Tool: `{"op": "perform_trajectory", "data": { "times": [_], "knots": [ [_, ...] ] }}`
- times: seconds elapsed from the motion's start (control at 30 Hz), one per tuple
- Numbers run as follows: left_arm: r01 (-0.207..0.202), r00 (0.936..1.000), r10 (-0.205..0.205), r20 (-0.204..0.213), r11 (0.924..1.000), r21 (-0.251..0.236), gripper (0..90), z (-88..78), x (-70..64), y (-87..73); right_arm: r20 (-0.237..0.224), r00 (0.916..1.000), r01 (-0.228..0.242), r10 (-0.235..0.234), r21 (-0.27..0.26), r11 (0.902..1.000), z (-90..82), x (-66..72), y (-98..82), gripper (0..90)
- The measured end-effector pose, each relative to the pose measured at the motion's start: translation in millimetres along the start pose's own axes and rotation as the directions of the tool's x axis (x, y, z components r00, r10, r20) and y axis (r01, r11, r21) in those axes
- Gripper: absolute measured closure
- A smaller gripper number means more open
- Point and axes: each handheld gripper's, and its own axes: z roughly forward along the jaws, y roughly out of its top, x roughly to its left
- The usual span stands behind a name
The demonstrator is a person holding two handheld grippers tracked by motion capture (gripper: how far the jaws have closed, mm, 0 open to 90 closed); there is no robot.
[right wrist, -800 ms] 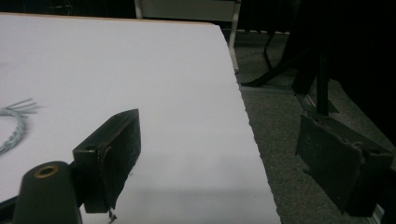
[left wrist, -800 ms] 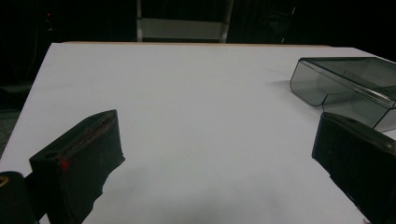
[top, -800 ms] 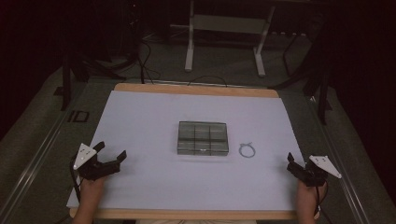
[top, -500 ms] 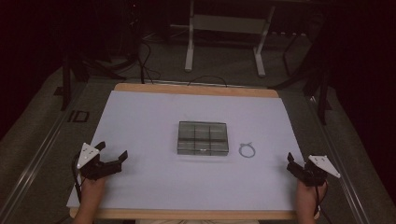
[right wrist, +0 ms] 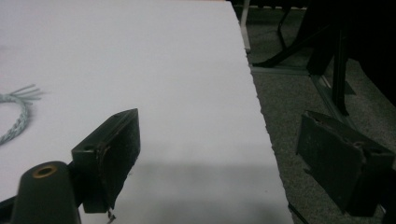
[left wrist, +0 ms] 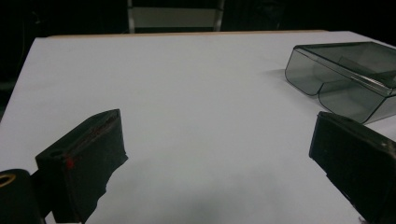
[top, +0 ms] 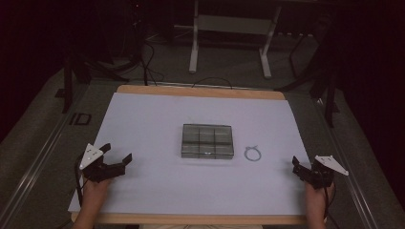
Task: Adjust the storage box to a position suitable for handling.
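A clear grey box (top: 207, 141) with several compartments lies at the middle of the white table sheet (top: 157, 119). Just right of it is a small loop of pale twisted cord (top: 252, 153). My left gripper (top: 117, 152) hovers near the front left corner, open and empty, well left of the box. In the left gripper view the box (left wrist: 345, 74) sits ahead to the right of the left gripper (left wrist: 219, 154). My right gripper (top: 297, 167) is at the sheet's right edge, open and empty. In the right gripper view the cord loop (right wrist: 16, 116) lies far left of the right gripper (right wrist: 224, 149).
A wooden strip (top: 200, 91) borders the table's far side. Beyond the sheet's right edge (right wrist: 261, 121) lies grey carpeted floor. Dark stand legs (top: 329, 100) and a white frame (top: 229, 28) with cables stand behind the table.
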Motion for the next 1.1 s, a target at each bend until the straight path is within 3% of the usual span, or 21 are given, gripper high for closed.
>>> {"op": "perform_trajectory", "data": {
  "times": [0.23, 0.43, 0.53, 0.83, 1.1],
  "knots": [
    [0.060, 0.9955, -0.061, 0.073, 0.9981, 0.018, 3.7, 7.3, 0.6, 13.6, -0.003, 0.9995, 0.031, -0.031, 0.020, 0.9993, 3.0, 3.2, 4.4, 14.4],
    [0.061, 0.9929, -0.065, 0.099, 0.9974, 0.037, 3.5, 16.6, 2.5, 21.6, -0.071, 0.9972, 0.025, -0.024, 0.010, 0.9996, 6.7, 10.3, 15.0, 13.7],
    [0.061, 0.9913, -0.067, 0.113, 0.9969, 0.049, 3.4, 22.1, 2.0, 24.8, -0.102, 0.9939, 0.044, -0.043, 0.010, 0.9990, 11.0, 17.6, 20.0, 13.0],
    [-0.013, 0.9929, 0.001, 0.119, 0.9946, 0.103, 3.8, 39.9, -7.5, 36.8, -0.191, 0.9799, 0.056, -0.058, -0.015, 0.9983, 22.2, 39.7, 39.0, 13.2],
    [-0.056, 0.9878, 0.038, 0.151, 0.9916, 0.116, 6.3, 52.8, -17.2, 45.8, -0.271, 0.9599, 0.063, -0.070, -0.035, 0.9974, 31.0, 58.7, 53.3, 14.6]
  ]
}}
